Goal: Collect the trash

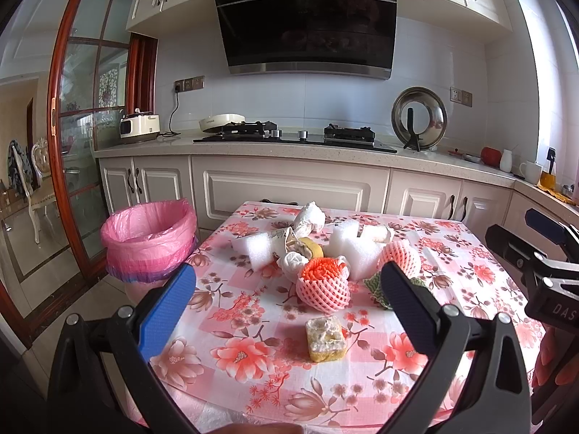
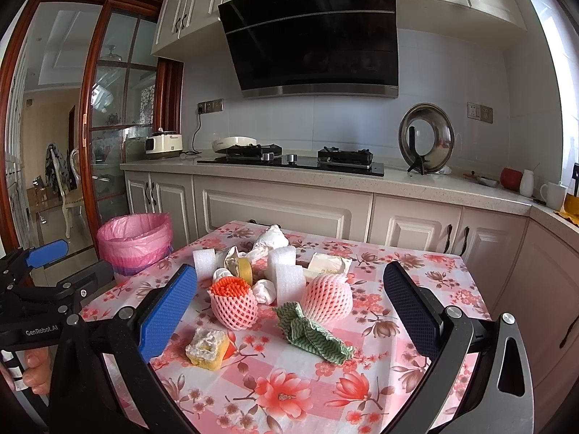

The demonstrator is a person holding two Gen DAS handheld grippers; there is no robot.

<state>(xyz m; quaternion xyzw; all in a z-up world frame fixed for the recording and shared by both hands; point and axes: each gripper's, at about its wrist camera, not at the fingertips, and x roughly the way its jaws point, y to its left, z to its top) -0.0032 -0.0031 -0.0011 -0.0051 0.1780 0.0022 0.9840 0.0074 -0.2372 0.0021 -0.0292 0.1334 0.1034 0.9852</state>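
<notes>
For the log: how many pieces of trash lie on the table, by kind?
Pink foam fruit nets: 2
White foam blocks: 3
Worn yellow sponge: 1
Green cloth: 1
Yellow tape roll: 1
Crumpled white wrappers: about 5
Total: about 13

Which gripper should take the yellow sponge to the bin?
Left, probably. The left gripper is open with the yellow sponge lying between its fingers, and the pink-lined bin stands off the table's left side. The right gripper, also open, sits farther from the bin.
</notes>
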